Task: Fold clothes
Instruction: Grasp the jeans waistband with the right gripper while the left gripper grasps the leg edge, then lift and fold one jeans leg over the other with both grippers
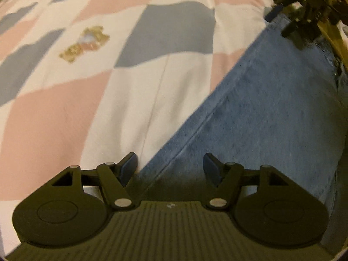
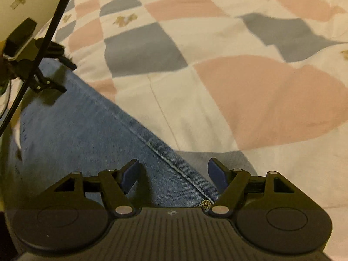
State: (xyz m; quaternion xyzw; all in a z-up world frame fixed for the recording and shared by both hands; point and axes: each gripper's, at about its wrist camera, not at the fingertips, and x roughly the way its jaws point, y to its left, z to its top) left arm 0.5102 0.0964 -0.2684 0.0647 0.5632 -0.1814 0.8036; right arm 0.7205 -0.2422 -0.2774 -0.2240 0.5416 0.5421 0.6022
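Pink, grey, white checkered bedspread (image 1: 130, 100)

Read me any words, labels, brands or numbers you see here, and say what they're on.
No readable text anywhere.
Gold motifs on the checked bedspread: blurred, pictures rather than letters.
Small emblem on each tongs body: a mark, not legible.
Jeans rivet: too small to read.

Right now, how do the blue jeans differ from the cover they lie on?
The jeans are plain blue denim with a stitched seam; the bedcover is a checked pattern of pink, grey and white. The jeans fill a small part of the view; the bedcover spreads far wider. Both are cloth, lying flat.
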